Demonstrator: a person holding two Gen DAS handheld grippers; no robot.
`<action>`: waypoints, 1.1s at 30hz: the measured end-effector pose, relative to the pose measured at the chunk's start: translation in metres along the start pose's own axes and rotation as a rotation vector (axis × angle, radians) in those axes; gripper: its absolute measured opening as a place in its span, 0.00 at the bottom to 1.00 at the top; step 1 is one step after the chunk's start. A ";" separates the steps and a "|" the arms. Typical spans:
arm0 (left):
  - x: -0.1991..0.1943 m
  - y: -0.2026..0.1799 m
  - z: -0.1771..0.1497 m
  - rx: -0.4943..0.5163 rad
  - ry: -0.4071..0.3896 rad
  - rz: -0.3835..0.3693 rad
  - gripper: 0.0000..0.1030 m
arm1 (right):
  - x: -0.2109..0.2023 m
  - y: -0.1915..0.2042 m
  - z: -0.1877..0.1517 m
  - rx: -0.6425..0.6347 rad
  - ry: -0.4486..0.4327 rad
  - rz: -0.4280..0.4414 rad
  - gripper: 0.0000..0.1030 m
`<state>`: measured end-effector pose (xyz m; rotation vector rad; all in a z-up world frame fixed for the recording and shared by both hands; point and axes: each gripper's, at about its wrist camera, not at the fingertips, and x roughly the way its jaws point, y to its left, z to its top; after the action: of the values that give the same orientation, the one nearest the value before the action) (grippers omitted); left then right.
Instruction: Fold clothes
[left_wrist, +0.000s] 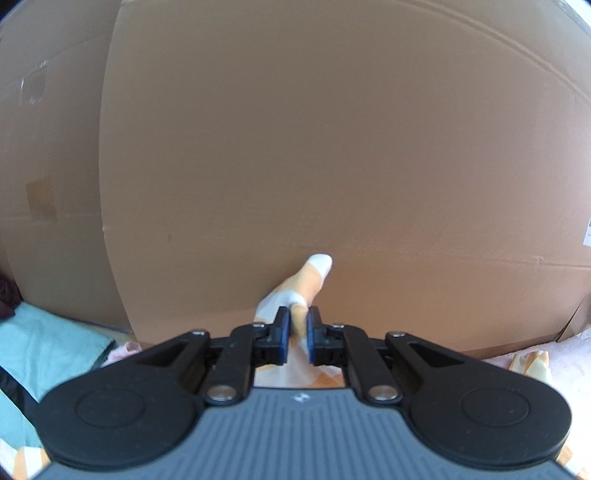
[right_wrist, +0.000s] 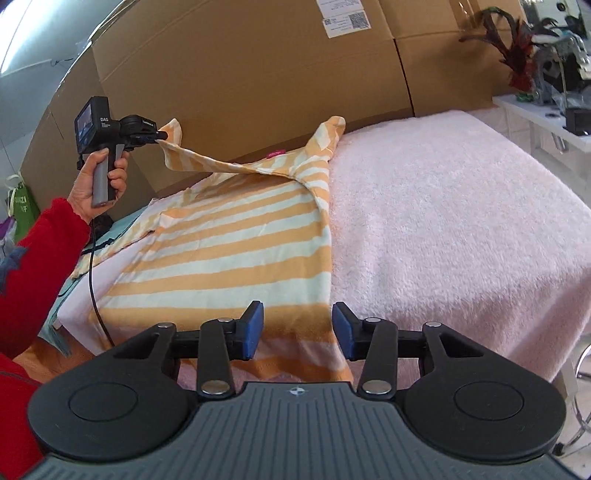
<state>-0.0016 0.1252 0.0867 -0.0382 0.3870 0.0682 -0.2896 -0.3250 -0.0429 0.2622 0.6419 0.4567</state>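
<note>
An orange-and-white striped shirt (right_wrist: 229, 240) lies spread on a pink fleece blanket (right_wrist: 461, 221). My left gripper (right_wrist: 159, 137), held by a hand in a red sleeve, is shut on one corner of the shirt and lifts it off the bed near the cardboard. In the left wrist view that pinched fabric (left_wrist: 308, 282) sticks out past the closed left gripper (left_wrist: 297, 332). My right gripper (right_wrist: 298, 332) stands open just over the shirt's near hem. The striped cloth shows between its blue pads (right_wrist: 255, 328), but they do not press on it.
Tall cardboard boxes (right_wrist: 258, 74) wall off the far side of the bed, close in front of the left gripper. A teal cloth (left_wrist: 44, 339) lies at the left. A white table (right_wrist: 546, 122) with clutter stands at the right. A black cable (right_wrist: 92, 288) hangs from the left gripper.
</note>
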 end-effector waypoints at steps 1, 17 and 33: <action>-0.002 -0.003 0.002 0.013 -0.003 0.002 0.05 | -0.003 -0.003 -0.001 0.014 0.011 0.002 0.45; -0.010 -0.018 0.008 0.047 -0.015 0.061 0.05 | -0.011 0.028 0.003 -0.061 -0.049 0.117 0.04; 0.019 0.010 -0.022 0.025 0.055 0.159 0.05 | 0.011 0.086 -0.012 -0.265 0.167 0.312 0.32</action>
<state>0.0070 0.1349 0.0591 0.0158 0.4457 0.2195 -0.3171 -0.2432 -0.0256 0.0717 0.6974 0.8632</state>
